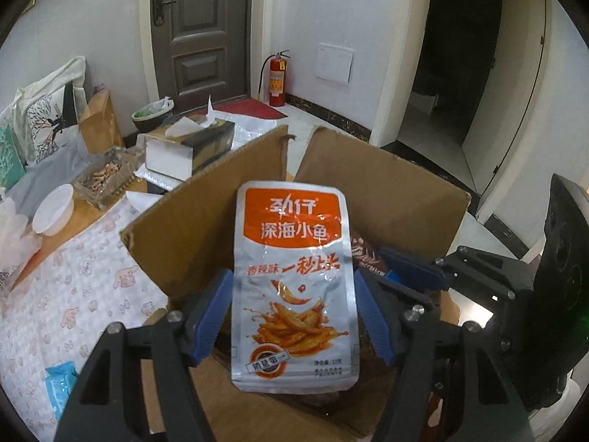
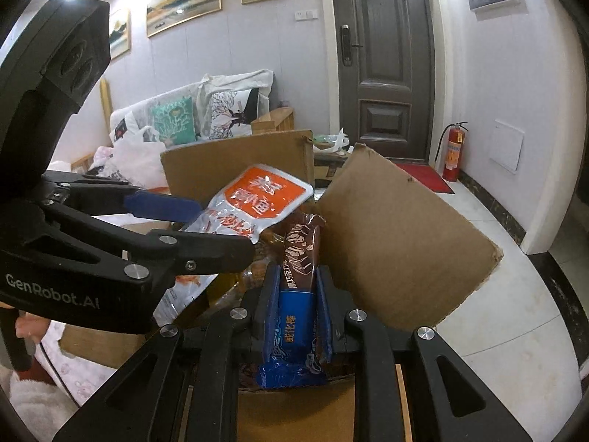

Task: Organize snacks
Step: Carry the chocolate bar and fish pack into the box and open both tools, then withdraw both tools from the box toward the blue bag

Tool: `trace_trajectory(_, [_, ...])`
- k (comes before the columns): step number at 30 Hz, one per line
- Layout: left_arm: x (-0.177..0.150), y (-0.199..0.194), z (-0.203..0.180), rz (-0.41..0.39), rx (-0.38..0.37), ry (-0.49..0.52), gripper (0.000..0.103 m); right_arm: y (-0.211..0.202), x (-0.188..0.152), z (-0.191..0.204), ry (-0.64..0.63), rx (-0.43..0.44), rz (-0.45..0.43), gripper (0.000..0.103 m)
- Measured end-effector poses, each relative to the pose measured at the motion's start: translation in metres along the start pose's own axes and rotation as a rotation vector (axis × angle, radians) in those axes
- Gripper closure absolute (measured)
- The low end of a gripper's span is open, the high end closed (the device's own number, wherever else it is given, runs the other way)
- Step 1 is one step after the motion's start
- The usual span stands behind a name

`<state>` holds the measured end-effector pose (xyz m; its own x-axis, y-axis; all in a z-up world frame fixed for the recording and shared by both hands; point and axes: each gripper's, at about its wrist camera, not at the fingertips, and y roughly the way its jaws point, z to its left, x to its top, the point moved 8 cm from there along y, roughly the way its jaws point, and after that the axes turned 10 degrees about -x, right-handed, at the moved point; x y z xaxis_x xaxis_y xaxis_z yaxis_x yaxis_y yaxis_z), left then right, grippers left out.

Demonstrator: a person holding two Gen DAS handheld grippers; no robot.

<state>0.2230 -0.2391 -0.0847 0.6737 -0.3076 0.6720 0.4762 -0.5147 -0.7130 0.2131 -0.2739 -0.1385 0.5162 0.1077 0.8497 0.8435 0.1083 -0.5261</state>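
We find both grippers poised over the open cardboard box [image 1: 206,199], each carrying one snack. The left gripper [image 1: 294,316] has its blue pads [image 1: 211,316] pressed against the long edges of a silver-and-orange dried fish snack pouch [image 1: 294,287], which stands upright and faces the lens; we judge this edge grip suits a flat, limp foil sachet, since it keeps the pouch from folding. The right gripper [image 2: 294,305] is clamped on a blue-and-brown chocolate wafer bar [image 2: 298,294], held lengthwise along its fingers with the brown end pointing into the box. The bar's wrapper is glossy and crinkled; the pack looks stiffer than the pouch. The box is plain corrugated board with its flaps [image 2: 401,243] raised, one with a torn corner, leaving the mouth clear for both loads. Further wrapped snacks appear to lie inside, though we cannot identify them. The box stands on a table under a patterned cloth [image 1: 73,294]; a tissue box [image 1: 187,147] sits well apart.
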Motion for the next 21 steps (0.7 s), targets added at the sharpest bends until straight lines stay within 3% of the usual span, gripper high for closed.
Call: trace_trajectory(21, [-0.004, -0.012, 0.001, -0.001, -0.02, 0.001, 0.033, -0.015, 0.004, 0.006, 0.003, -0.03, -0.009, 0.081])
